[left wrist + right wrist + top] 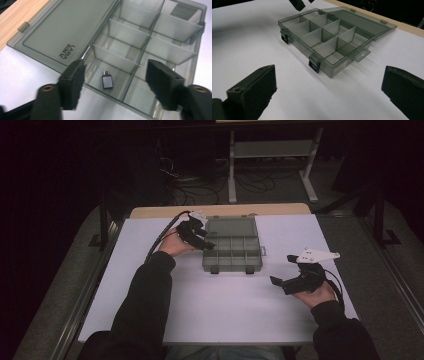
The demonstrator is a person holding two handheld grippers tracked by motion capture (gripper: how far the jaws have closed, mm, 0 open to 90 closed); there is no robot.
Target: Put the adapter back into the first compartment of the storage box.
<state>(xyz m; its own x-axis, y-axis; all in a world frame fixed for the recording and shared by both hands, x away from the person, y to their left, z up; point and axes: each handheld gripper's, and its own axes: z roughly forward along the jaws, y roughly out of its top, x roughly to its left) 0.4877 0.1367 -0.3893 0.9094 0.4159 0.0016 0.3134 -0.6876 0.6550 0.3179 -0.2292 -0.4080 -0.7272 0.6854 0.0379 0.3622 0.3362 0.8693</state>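
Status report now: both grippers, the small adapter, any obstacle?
Left gripper open above grey transparent plastic organizer box. Small dark metal adapter lies loose in a corner compartment. Right gripper open, away from the box. No obstacle.

Bare table (225,310) before organizer box (232,251), dividers (117,58) crowd adapter (107,81), perhaps reachable from above

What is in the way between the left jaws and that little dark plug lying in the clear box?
Nothing visible. The small dark metal adapter lies loose on the floor of a corner compartment of the smoky transparent plastic organiser box, whose lid is folded back flat. The left gripper hangs open just above it; only the thin divider walls flank it.
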